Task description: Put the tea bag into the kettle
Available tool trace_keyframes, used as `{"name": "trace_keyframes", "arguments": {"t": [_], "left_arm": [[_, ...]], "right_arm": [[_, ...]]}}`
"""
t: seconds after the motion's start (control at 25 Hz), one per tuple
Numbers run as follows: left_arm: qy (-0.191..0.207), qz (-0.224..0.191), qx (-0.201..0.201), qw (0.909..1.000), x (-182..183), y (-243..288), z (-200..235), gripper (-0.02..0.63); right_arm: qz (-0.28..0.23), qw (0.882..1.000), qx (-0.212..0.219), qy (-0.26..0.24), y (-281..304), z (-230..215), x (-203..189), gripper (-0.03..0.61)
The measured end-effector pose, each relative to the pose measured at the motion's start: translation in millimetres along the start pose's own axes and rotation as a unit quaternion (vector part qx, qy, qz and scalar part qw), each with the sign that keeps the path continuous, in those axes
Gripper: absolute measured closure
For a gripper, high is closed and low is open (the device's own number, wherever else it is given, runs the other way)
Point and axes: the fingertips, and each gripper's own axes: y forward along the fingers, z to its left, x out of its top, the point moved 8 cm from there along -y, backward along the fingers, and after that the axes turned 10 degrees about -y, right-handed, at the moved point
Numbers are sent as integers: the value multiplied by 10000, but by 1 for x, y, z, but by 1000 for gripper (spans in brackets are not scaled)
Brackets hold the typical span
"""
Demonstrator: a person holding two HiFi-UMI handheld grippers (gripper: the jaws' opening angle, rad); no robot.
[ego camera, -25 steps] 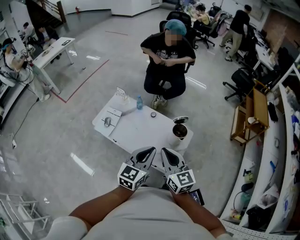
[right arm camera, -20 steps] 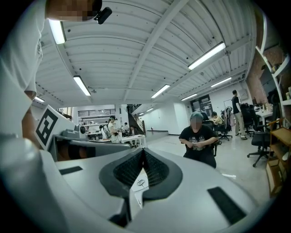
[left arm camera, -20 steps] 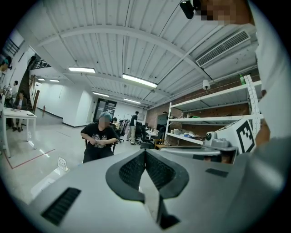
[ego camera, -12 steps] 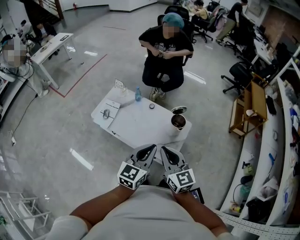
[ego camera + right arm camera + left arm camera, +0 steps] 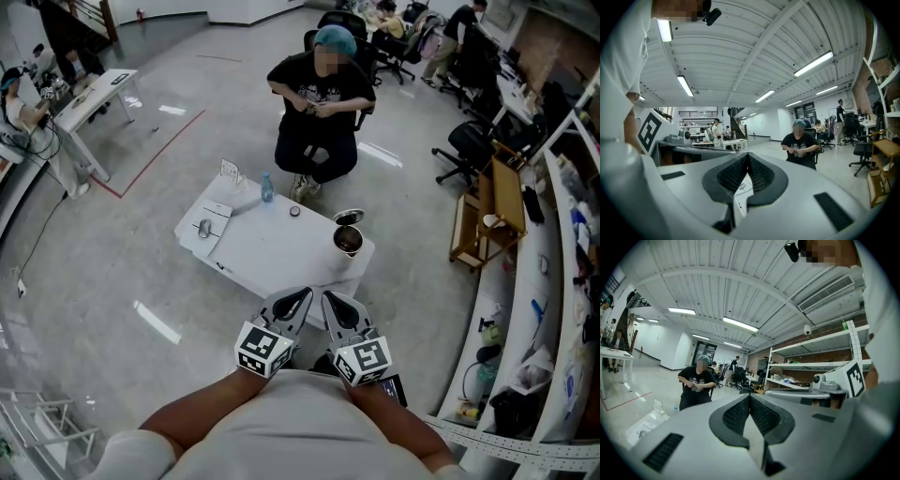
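The counter (image 5: 272,255) and kettle (image 5: 348,242) sit higher-left than before. Your left gripper (image 5: 298,300) and right gripper (image 5: 330,301) have fingers together, empty. A person (image 5: 317,103) sits beyond the counter.

Bright ceiling strip lights, floor glare, fisheye edges.

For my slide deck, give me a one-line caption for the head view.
Grey left gripper and right gripper, both shut and empty, before a low white table bearing an open dark round kettle.
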Motion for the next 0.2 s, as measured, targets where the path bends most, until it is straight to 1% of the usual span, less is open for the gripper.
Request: {"name": "trace_keyframes", "arguments": {"t": [0.2], "left_arm": [[1,24,-23,10000,-1,0,-1,603]], "right_arm": [[7,10000,-24,61,-1,-1,-2,568]]}}
